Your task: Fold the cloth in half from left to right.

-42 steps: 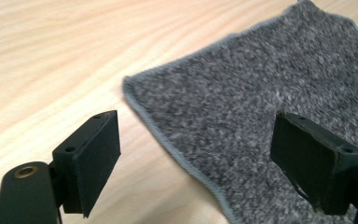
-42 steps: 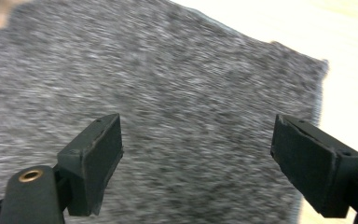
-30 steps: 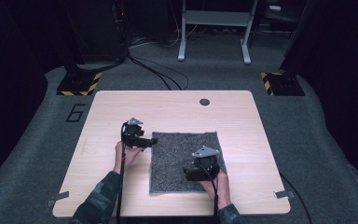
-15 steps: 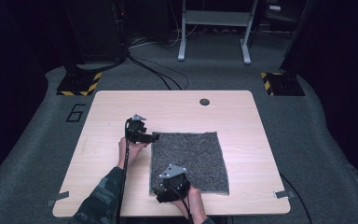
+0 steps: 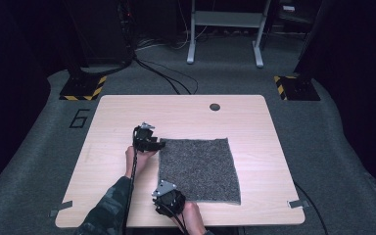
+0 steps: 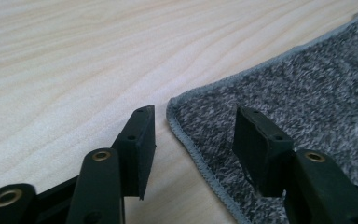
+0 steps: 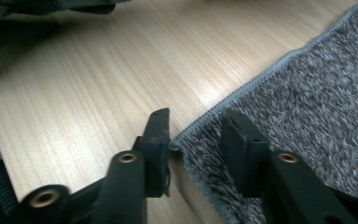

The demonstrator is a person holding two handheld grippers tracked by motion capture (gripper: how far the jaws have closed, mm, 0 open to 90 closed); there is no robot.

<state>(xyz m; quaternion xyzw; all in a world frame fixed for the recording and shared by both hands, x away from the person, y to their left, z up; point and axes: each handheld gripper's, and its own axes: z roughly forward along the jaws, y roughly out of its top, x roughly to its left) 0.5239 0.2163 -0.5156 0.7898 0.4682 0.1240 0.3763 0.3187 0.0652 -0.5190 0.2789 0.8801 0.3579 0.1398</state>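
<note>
A grey carpet mat (image 5: 200, 169) lies flat on the light wooden table (image 5: 186, 115). My left gripper (image 5: 157, 145) is at the mat's far left corner. In the left gripper view the mat's corner (image 6: 186, 116) lies between the jaws of the left gripper (image 6: 193, 135), which have just been closing; the pads stand clear of it. My right gripper (image 5: 166, 193) is at the near left corner. The right gripper (image 7: 196, 140) has also just been closing, with that mat corner (image 7: 200, 135) between its jaws, one pad close beside the hem.
A small dark round plug (image 5: 214, 106) sits in the table near its far edge. Two yellow-and-black striped stand feet (image 5: 83, 88) (image 5: 296, 87) and cables (image 5: 161, 73) lie on the floor beyond. A sleeve (image 5: 105, 210) comes in at the bottom.
My right gripper has moved left along the mat's near edge, from its right part to the near left corner. The left gripper has stayed at the far left corner.
</note>
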